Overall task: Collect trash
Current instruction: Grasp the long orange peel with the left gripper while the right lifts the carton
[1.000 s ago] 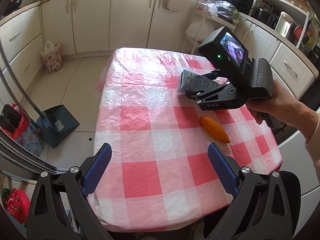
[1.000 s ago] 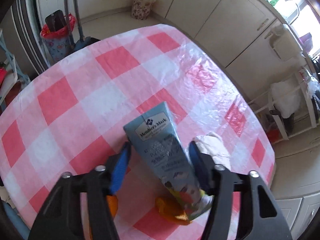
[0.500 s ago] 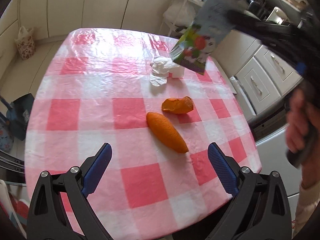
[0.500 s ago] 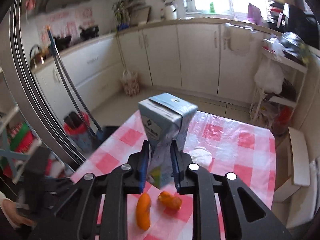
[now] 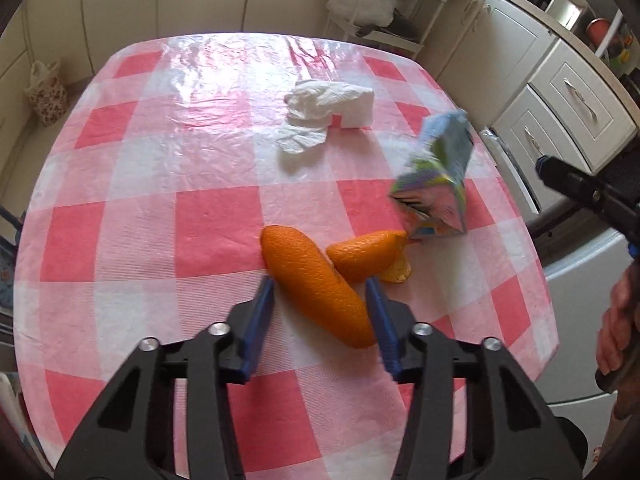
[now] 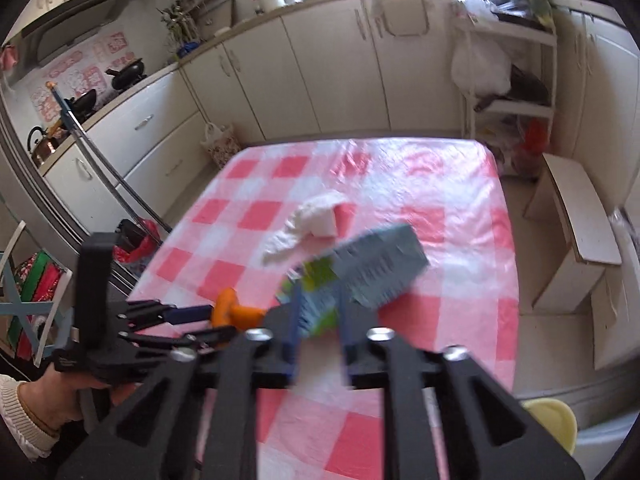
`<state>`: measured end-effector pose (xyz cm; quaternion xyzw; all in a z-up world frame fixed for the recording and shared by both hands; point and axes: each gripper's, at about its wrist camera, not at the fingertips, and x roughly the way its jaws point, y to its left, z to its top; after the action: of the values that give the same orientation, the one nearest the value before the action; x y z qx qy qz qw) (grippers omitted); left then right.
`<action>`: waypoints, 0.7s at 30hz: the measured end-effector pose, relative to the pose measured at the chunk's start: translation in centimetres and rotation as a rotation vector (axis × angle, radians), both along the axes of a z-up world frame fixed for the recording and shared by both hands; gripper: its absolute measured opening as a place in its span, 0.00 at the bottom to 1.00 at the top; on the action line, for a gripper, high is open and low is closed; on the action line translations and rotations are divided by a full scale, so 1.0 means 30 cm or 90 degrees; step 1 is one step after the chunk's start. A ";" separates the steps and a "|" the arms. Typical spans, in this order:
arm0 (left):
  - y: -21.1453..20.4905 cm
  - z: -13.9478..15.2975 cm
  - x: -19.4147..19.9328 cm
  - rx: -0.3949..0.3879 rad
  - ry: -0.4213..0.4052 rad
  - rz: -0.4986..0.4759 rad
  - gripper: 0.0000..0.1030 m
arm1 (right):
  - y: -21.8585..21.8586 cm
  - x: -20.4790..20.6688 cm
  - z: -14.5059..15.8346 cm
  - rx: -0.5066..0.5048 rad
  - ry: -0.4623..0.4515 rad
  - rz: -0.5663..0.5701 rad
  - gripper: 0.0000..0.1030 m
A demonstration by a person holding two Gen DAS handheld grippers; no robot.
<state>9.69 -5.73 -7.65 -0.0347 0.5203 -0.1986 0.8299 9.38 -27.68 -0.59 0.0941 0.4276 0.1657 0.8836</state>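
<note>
A long orange peel (image 5: 316,284) lies on the pink checked table (image 5: 160,216), with a smaller peel piece (image 5: 364,254) beside it. My left gripper (image 5: 320,300) is open, its blue fingers on either side of the long peel. A blue drink carton (image 5: 438,184) is tilted over the table's right side, blurred; it also shows in the right wrist view (image 6: 360,276). My right gripper (image 6: 318,316) is close behind the carton, its narrow jaws apart; whether they touch the carton I cannot tell. A crumpled white tissue (image 5: 324,110) lies further back.
White kitchen cabinets (image 6: 320,80) ring the table. A wire shelf rack with bags (image 6: 508,64) stands behind it. A broom and dustpan (image 6: 128,224) and a red bin stand at the left. A yellow bowl (image 6: 552,420) sits low on the right.
The carton went from upright in my right gripper to tilted and blurred low over the table. My left gripper narrowed and moved forward over the long orange peel.
</note>
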 end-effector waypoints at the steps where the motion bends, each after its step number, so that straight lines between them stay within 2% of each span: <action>1: -0.002 0.000 -0.001 -0.001 -0.001 -0.003 0.34 | -0.024 0.002 -0.015 0.011 0.014 -0.006 0.53; 5: -0.004 0.014 0.003 -0.007 -0.009 -0.014 0.19 | -0.056 0.046 -0.068 0.087 0.076 -0.023 0.54; 12: 0.017 0.016 -0.010 -0.017 -0.002 -0.027 0.18 | 0.006 0.169 -0.202 0.189 0.163 -0.081 0.55; 16: 0.028 0.028 -0.011 -0.028 -0.005 -0.028 0.18 | 0.020 0.227 -0.253 0.241 0.181 -0.118 0.54; 17: 0.032 0.027 -0.007 -0.029 -0.003 -0.027 0.18 | 0.018 0.235 -0.255 0.251 0.177 -0.131 0.52; 18: 0.032 0.025 -0.004 -0.028 -0.002 -0.024 0.18 | 0.016 0.244 -0.262 0.267 0.179 -0.141 0.40; 19: 0.032 0.021 0.000 -0.025 -0.002 -0.021 0.18 | 0.011 0.250 -0.270 0.300 0.178 -0.143 0.35; 21: 0.018 0.016 0.002 -0.015 -0.004 -0.027 0.20 | 0.012 0.253 -0.257 0.298 0.165 -0.147 0.34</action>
<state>9.74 -5.19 -7.18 -0.0327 0.5157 -0.2224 0.8268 16.96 -27.32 -8.31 0.3639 0.4737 0.1445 0.7888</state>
